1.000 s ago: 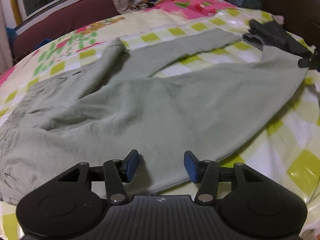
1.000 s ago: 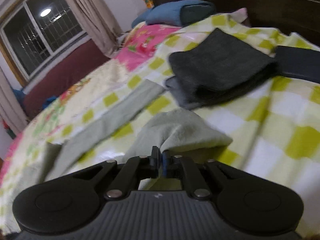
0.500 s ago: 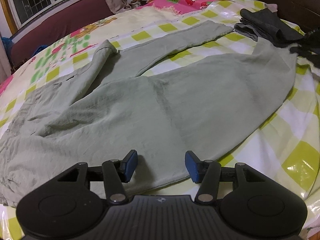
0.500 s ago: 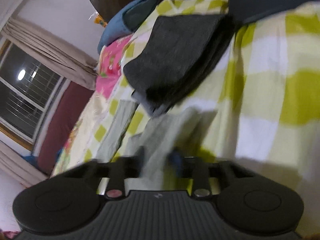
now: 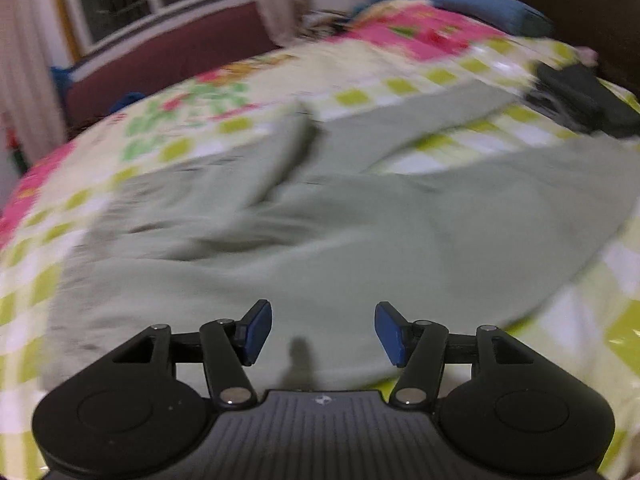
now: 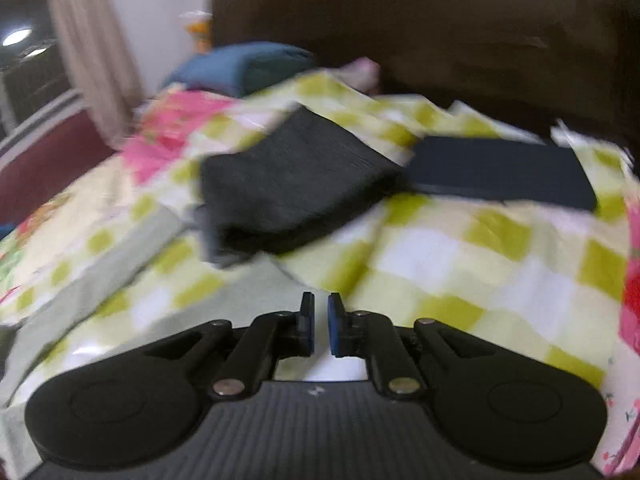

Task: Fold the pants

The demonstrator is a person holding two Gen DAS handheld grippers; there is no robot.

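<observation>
— Pale green cloth pants [image 5: 340,240]: position?
— Spread flat on the yellow-and-white checked bedsheet [image 6: 460,280], one leg stretching away to the far right. My left claw [image 5: 323,330] hangs over their near edge, released, jaws just been widening, nothing between them.
— Right claw [image 6: 321,326]?
— Released too; pads a narrow slit apart, just been parting, no cloth between them. Picture blurred. Folded dark grey cloth [image 6: 292,188] lies beyond it, far side.
</observation>
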